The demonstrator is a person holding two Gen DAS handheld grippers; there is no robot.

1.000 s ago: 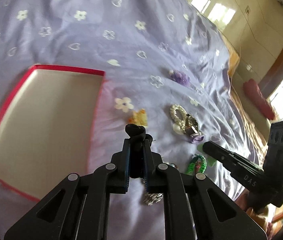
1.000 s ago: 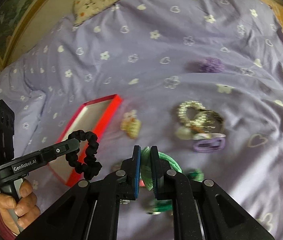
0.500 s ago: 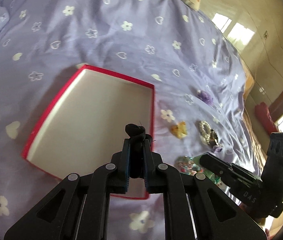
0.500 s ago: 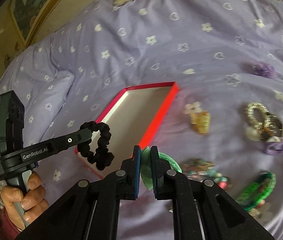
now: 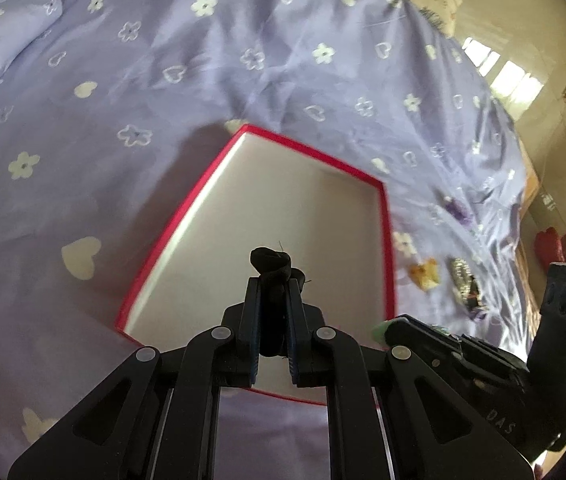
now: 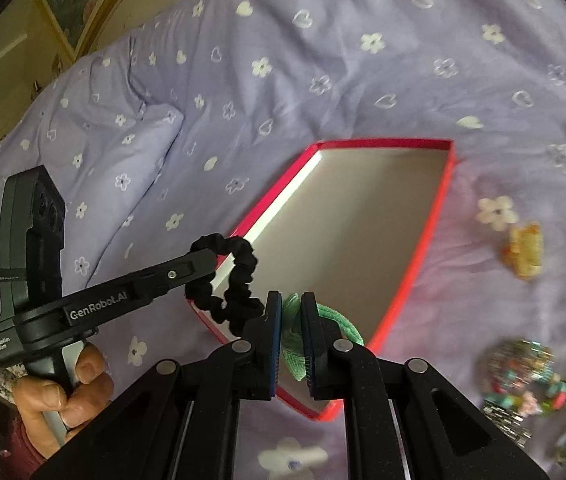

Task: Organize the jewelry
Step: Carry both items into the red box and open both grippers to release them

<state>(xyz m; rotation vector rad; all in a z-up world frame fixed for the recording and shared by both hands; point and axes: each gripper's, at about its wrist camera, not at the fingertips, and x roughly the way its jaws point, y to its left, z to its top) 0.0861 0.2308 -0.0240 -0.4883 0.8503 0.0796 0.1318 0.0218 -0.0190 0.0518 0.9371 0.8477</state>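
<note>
Black fabric is what your left tongs (image 5: 273, 286) are clamped on: a black scrunchie (image 6: 225, 280) pinched by one edge, its loop dangling free over the near left rim of the red box (image 6: 441, 208). Your right tongs (image 6: 291, 308) are closed on a green scrunchie (image 6: 339, 320), which hangs just above the near corner of the same box. The box lies open on the purple bedspread (image 5: 163, 60), and its pale floor looks bare (nothing is in it yet, as far as either view shows). The step in hand, by my reading, is dropping both scrunchies inside. Bring each one further in over the floor before you open, because both loops now sit close to the rim and a soft ring released there could catch on the wall or fall outside onto the bed. Lower until the loop nearly touches the floor, then let the tongs part fully so the cloth does not cling to the pads. Set them well apart from each other and toward one side, leaving room for what is left: the yellow clip (image 6: 523, 250), the beaded bracelets (image 6: 523, 380) and the other pieces lying on the bed to the right of the box.
</note>
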